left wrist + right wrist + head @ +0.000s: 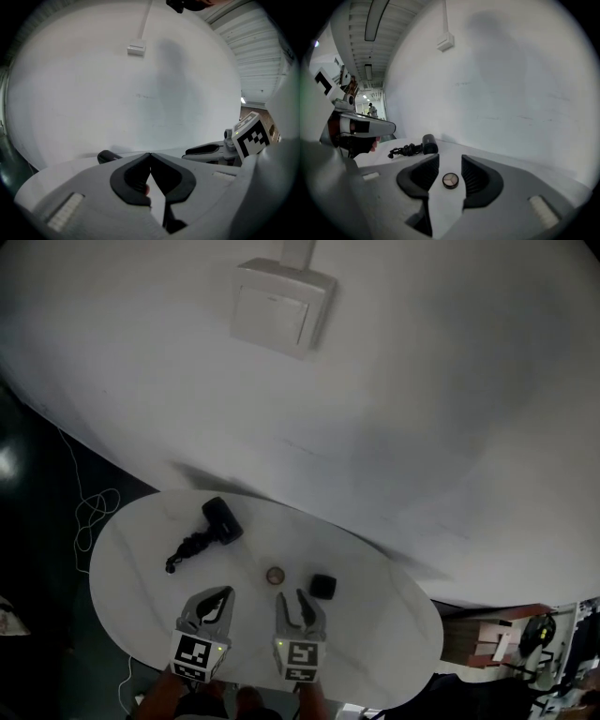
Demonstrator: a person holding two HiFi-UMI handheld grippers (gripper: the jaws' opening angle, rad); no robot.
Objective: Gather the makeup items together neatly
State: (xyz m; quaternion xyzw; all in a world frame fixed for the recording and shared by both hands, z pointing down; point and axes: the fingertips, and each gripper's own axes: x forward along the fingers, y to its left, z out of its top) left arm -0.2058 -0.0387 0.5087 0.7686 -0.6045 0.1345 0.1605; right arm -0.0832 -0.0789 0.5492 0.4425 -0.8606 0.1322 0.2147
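Round compact (450, 180) on table (384, 615), between parted jaws of right gripper (450, 158), seemingly untouched

Black hair dryer (223, 521), white table (375, 607)

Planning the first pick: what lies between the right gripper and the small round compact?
Only bare tabletop separates the right gripper from the round compact; the right gripper view shows it.

Pretty dim and grey overall. Head view goes nearly black on the left, with a soft shadow on the wall (422, 381) behind the desk (375, 615). Both gripper views bend hard, dark corners; left hand-held gripper (150, 155) looks soft up close. Ceiling strip light (376, 18) glows brightest.
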